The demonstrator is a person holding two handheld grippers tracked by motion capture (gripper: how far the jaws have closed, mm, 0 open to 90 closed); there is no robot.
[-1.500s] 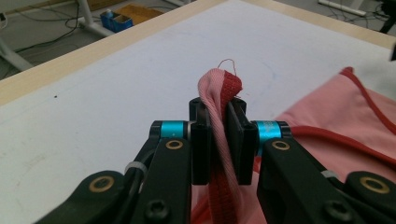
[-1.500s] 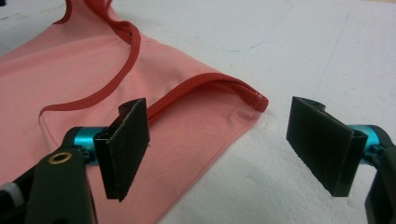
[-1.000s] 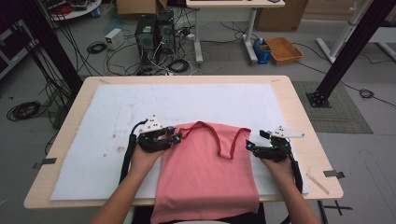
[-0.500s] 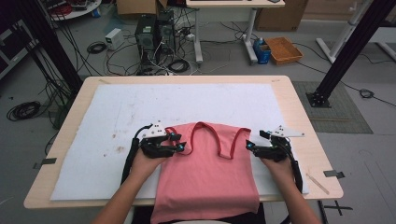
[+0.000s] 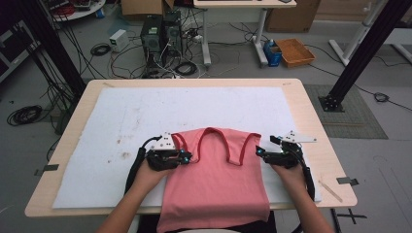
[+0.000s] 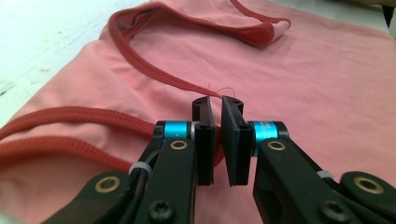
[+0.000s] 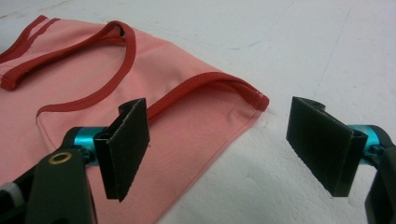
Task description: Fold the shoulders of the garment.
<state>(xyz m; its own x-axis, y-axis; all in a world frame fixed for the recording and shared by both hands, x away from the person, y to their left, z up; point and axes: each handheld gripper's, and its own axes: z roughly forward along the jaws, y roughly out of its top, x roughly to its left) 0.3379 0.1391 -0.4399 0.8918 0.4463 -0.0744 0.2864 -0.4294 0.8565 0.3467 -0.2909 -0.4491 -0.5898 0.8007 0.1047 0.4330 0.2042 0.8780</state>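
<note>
Lying flat on the white mat (image 5: 116, 126) near the person's edge of the desk (image 5: 316, 126), the pink top (image 5: 216, 184) has its neckline pointing away from the person and its hem hanging off the near edge. It is a sleeveless top of thin, smooth knit, edged in darker red ribbed binding around the neck and both armholes; 2 narrow straps (image 5: 245, 143) frame a deep U-shaped neck opening.

The left tongs (image 6: 217, 140) sit on the top's left shoulder, nearly closed with just a thin slit between the pads, pinching the red binding there; a loose thread sticks up just past the tips. In the high view these tongs (image 5: 187, 158) rest at the left armhole. The right tongs (image 7: 224, 144) stand wide open, holding nothing, with 1 pad over the fabric and the other over the mat, straddling the right shoulder corner. From above they (image 5: 260, 151) hover just beside that corner.

Judging from this, the top is laid out and mostly smoothed, 1 shoulder is gripped and the other is about to be. Closing the right tongs on the strap, then folding or lifting, looks to be what remains. The mat is felt-like, with a few faint brownish stains.
</note>
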